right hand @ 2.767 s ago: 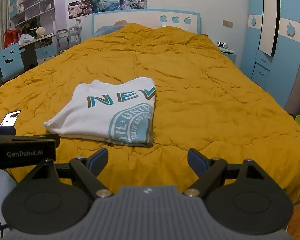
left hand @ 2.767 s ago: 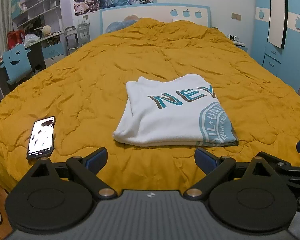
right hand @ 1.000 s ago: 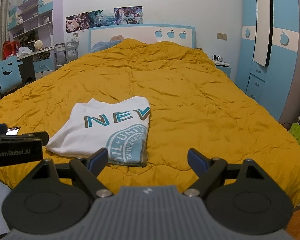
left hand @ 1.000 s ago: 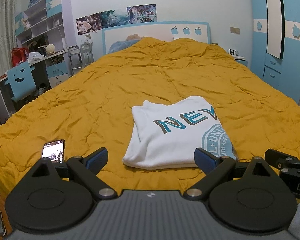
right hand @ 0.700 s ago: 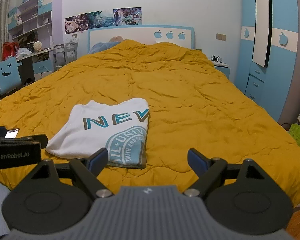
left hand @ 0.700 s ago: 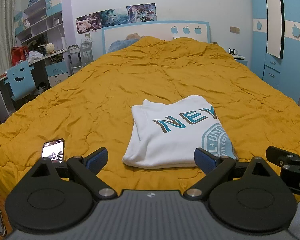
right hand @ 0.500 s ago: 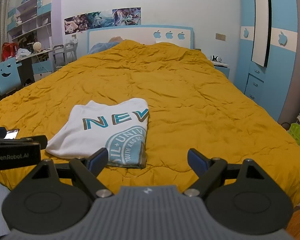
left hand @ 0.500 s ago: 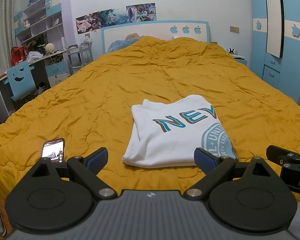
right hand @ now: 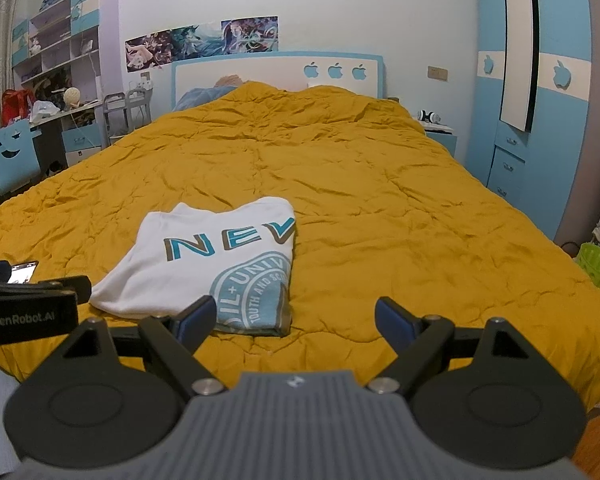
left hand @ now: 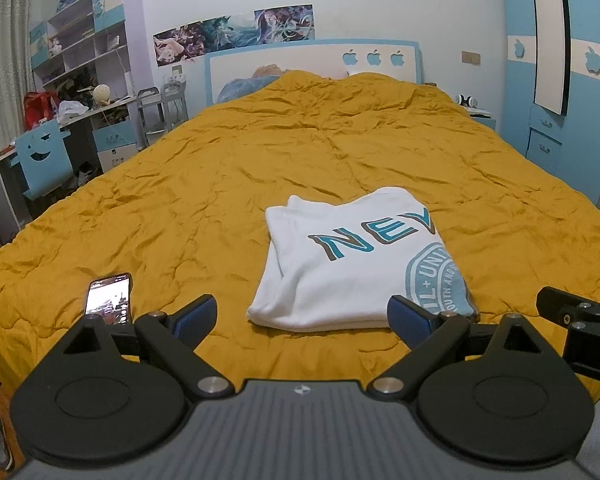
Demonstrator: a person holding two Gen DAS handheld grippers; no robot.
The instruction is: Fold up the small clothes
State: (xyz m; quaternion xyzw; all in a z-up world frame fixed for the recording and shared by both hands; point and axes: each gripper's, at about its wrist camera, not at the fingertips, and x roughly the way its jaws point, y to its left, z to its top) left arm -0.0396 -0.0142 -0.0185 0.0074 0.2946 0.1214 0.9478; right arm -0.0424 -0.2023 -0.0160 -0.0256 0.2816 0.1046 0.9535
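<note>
On the near part of the mustard-yellow quilt (left hand: 228, 184), the white printed T-shirt (left hand: 352, 264) lies as a compact folded rectangle, apparently finished. Both the left gripper (left hand: 300, 316) and right gripper (right hand: 290, 314) hang back at the bed's edge, jaws spread wide and empty, clear of the shirt; a phone (left hand: 109, 294) rests well left of it.

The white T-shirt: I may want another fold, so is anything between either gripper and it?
Nothing visible. Open left gripper and right gripper face the T-shirt across bare quilt; the phone lies off to the left.
</note>
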